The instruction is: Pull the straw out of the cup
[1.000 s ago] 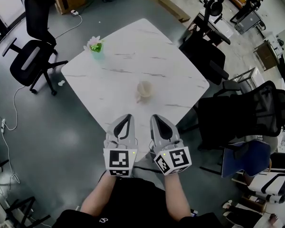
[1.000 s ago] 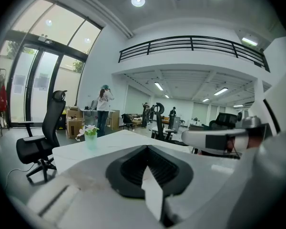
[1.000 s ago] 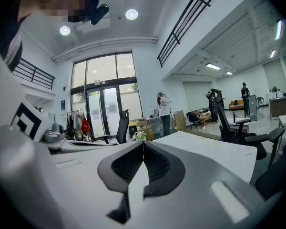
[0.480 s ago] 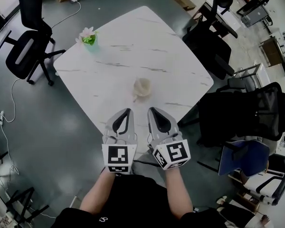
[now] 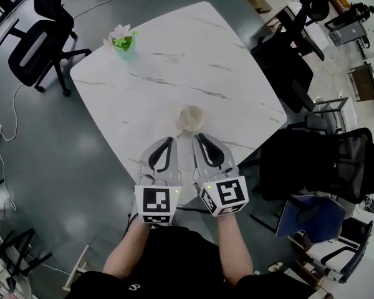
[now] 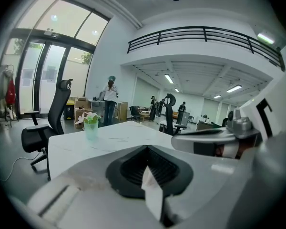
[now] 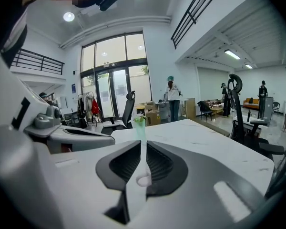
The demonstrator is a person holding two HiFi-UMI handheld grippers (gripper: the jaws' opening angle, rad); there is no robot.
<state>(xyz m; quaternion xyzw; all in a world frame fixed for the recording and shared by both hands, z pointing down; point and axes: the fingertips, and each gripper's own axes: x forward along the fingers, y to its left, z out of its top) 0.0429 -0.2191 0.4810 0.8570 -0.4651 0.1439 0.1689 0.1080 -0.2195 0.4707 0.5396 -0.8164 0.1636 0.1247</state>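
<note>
Head view, clock read from the table's middle.

- White square marble-patterned table (image 5: 174, 61), one corner turned toward the person.
- Small beige cup (image 5: 190, 118) at 6 o'clock, upright, well inside the near corner. Blurred, so the straw cannot be made out.
- Pale green pot with a pink flower (image 5: 123, 40) at 10 o'clock, close to the far left corner and well apart from the cup. It also shows in the left gripper view (image 6: 91, 126), on the far side of the table top.
- Left gripper (image 5: 167, 141) at 7 o'clock from the cup, over the near corner, tips near the cup but apart from it. Its own view: left gripper (image 6: 148, 149) with jaws pressed together at the tips, nothing caught in them. Only a thin white wedge of light shows further back.
- Right gripper (image 5: 199, 137) between 5 and 6 o'clock from the cup, just short of it, not touching. Its own view: right gripper (image 7: 143, 143) with jaws opening and a narrow slit running through to the tips. The green pot and table top are visible through the slit, and the pads press on nothing. A pale ring sits low in the slit; cannot tell what it is.
- The two grippers lie side by side, both pointing toward 12 o'clock.
- Black office chair (image 5: 34, 45) on the floor at 9 o'clock, off the table's left corner.
- More black chairs (image 5: 287, 67) at 3 o'clock.
</note>
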